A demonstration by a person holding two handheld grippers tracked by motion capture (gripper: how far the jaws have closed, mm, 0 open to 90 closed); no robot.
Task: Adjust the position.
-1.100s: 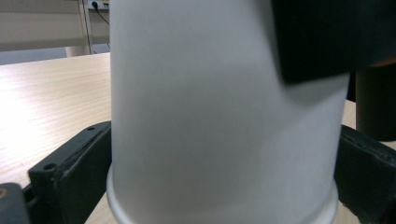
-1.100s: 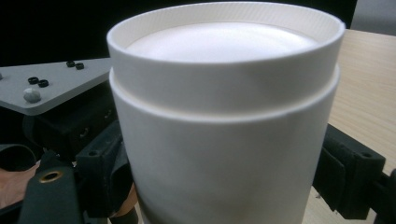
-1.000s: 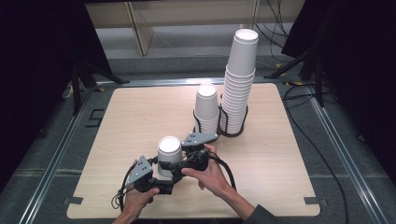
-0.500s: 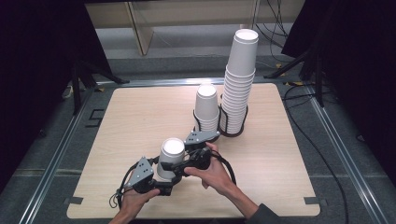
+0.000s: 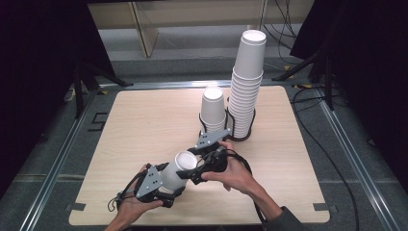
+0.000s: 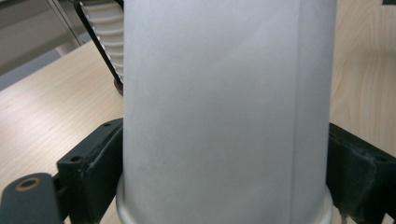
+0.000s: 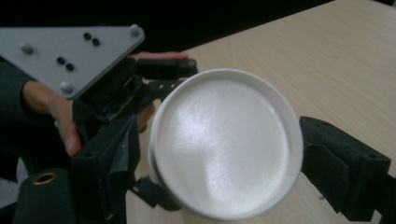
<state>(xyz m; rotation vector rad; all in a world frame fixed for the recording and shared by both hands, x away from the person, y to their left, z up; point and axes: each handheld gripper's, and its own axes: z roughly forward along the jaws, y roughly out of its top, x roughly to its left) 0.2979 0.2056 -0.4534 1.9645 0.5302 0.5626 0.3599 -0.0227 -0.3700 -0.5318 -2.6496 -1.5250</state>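
Two grippers meet on one white paper cup (image 5: 175, 171) near the table's (image 5: 144, 125) front edge. At the left, the left gripper (image 5: 161, 183) is clenched on the cup's wall, tilting it rightward. The right gripper (image 5: 195, 168) brackets its closed bottom end with jaws on both sides; contact is unclear. Farther right stand a short cup stack (image 5: 212, 108) and a tall cup stack (image 5: 246, 82) in a black wire holder (image 5: 239, 135).

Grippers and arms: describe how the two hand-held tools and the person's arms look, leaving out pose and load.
Both tools, left and right, are black, each topped by a grey three-cornered plate with dark holes and small studs. Thin black cables trail from them. The jaws are blocky, black and padded, with a brass-ringed hole near the base. A dark grey sleeve covers the right arm.
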